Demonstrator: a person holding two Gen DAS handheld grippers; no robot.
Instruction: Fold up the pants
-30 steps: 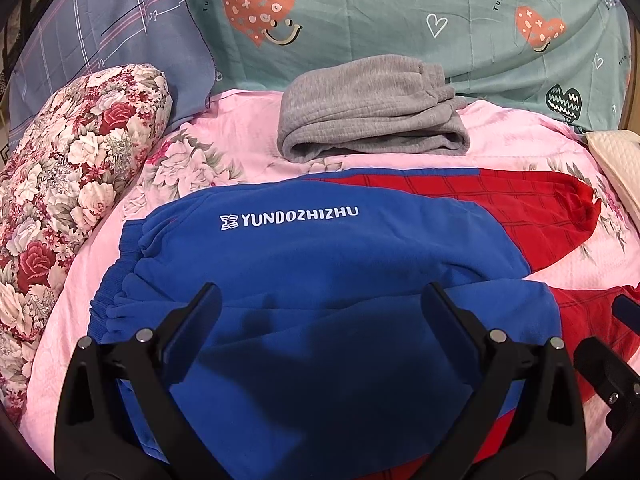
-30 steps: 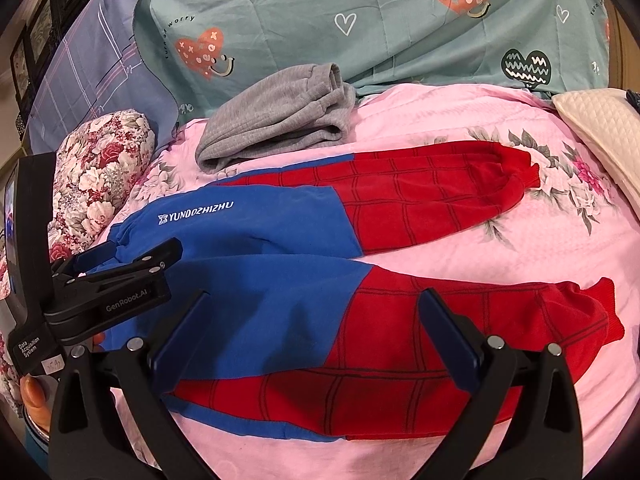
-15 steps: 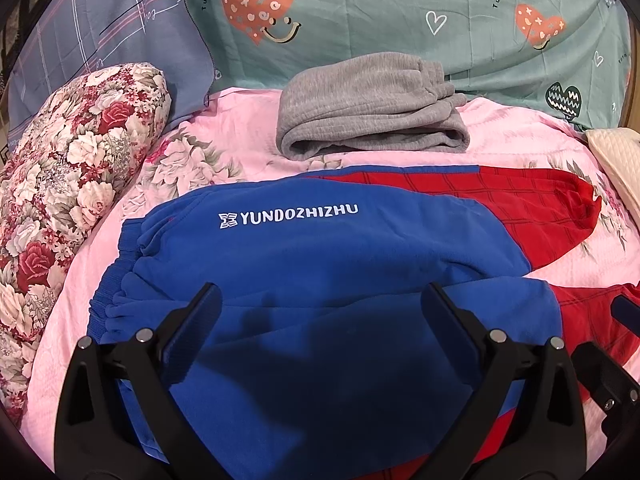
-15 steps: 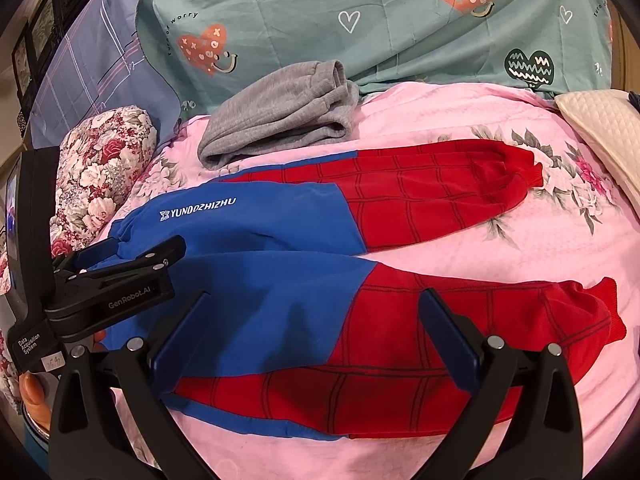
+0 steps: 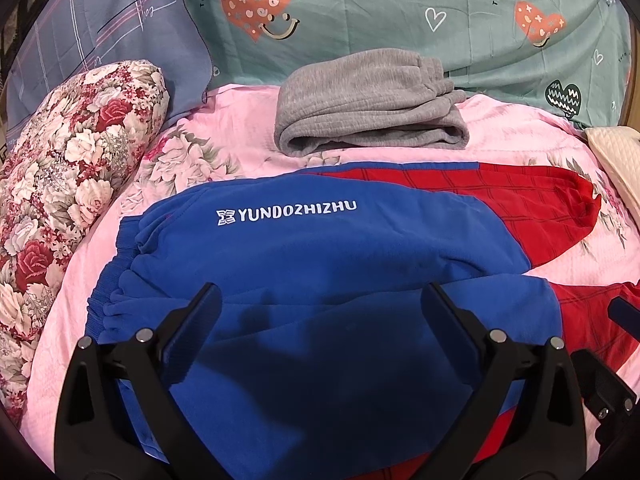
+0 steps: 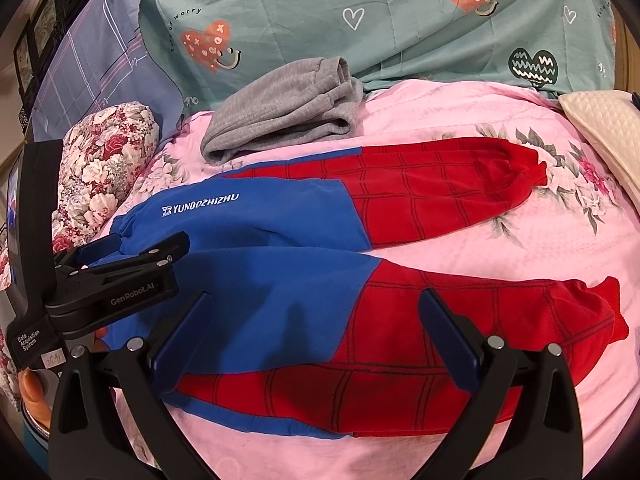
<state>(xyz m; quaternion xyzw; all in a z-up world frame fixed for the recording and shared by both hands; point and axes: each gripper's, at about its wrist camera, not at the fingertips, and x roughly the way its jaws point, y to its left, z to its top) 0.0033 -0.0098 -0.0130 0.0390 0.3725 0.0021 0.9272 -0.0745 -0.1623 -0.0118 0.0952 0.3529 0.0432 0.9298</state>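
Note:
Blue and red pants (image 6: 320, 264) lie flat on the pink floral bedspread (image 6: 500, 128), waistband to the left, both red legs spread to the right. In the left wrist view the blue top with white lettering (image 5: 320, 248) fills the middle. My left gripper (image 5: 320, 320) is open and empty, hovering over the blue waist part; it also shows in the right wrist view (image 6: 120, 276). My right gripper (image 6: 316, 328) is open and empty above the near leg.
Folded grey pants (image 5: 372, 100) lie at the back against a teal heart-print pillow (image 5: 400, 8). A floral bolster (image 5: 60, 168) lies along the left. A cream quilted cushion (image 6: 600, 132) sits at the right edge.
Both grippers have drifted slightly; the view has shifted a little. The pants lie as before and both grippers stay open.

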